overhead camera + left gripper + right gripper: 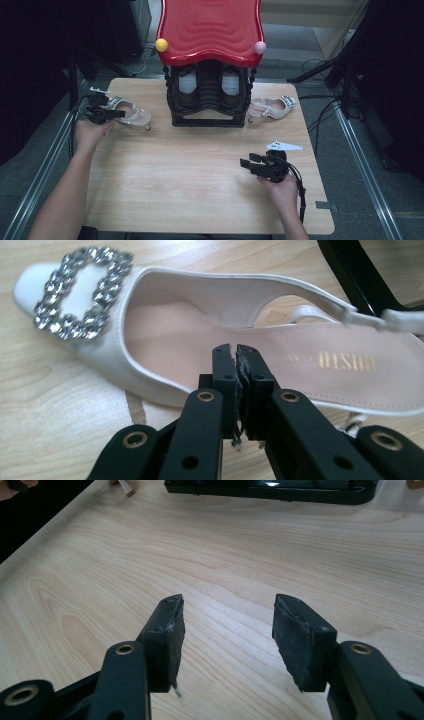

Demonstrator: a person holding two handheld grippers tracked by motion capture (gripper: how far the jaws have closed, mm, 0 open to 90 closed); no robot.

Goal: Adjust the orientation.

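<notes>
**A:** What is the left claw (236, 351) doing?

**B:** Its two black jaws are pressed together with nothing between them. The tips hover just over the near edge of a pale slingback shoe (210, 335), above the pink insole.

**A:** Where does that shoe lie?

**B:** On the left side of the wooden tabletop (200, 165), on its sole. A sparkling square buckle (80, 292) sits on its toe, and gold lettering marks the insole. In the high view the left hand (90, 132) holds the claw level, pointing at the shoe.

**A:** And the right claw (227, 630)?

**B:** Its jaws are spread wide over bare wood, holding nothing. The right hand (282, 187) keeps it near the front right of the tabletop, well apart from both shoes.

**A:** Both shoes?

**B:** A matching shoe (272, 107) lies at the far right, beside a black shoe rack (207, 102) with a red top (210, 30). Two more shoes stand inside the rack.
</notes>
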